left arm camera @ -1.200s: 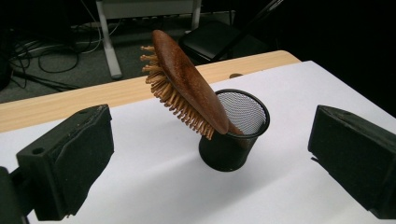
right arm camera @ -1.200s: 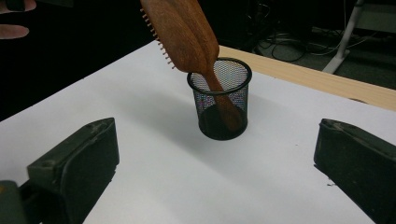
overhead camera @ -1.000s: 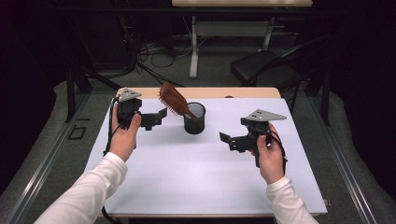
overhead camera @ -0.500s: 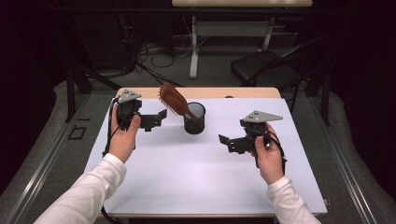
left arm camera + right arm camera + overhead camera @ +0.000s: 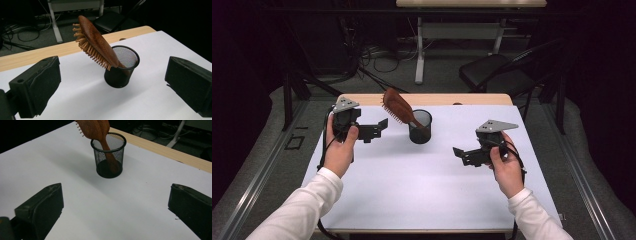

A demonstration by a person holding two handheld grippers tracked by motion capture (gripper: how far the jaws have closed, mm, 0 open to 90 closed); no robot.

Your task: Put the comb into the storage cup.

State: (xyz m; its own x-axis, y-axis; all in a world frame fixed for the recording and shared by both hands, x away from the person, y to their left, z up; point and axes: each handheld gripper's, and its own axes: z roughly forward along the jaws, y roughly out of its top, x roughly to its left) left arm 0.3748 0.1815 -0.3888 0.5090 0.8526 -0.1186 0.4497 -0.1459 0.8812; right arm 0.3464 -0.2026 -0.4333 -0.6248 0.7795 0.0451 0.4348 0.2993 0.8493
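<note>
Wooden hairbrush (image 5: 398, 107), reddish-brown, oval head, pale wooden bristles on the underside. It stands handle-down in a black mesh cup (image 5: 420, 128) and leans over the cup's rim toward the left gripper's side, head well above the rim. In the right gripper view the handle shows through the mesh, reaching the cup's bottom. The cup is upright on the white table cover (image 5: 422, 190), toward the far middle of it, near the bare wooden strip (image 5: 472, 99) at the table's far edge.

Left gripper (image 5: 377, 129): held in the left hand (image 5: 339, 150), off the cover, jaws wide apart, nothing between them, pointed at the cup from just beside it. In the left gripper view the brush and cup sit between the 2 jaws, farther off, not touching.

Right gripper (image 5: 460, 153): held in the right hand (image 5: 504, 167), jaws wide apart and empty, aimed toward the cup, near but apart from it.

Open room: bare cover between the 2 grippers and on the near half. The cup stands well in from the left and right edges. Beyond the table are floor cables and a dark chair (image 5: 497, 75).
</note>
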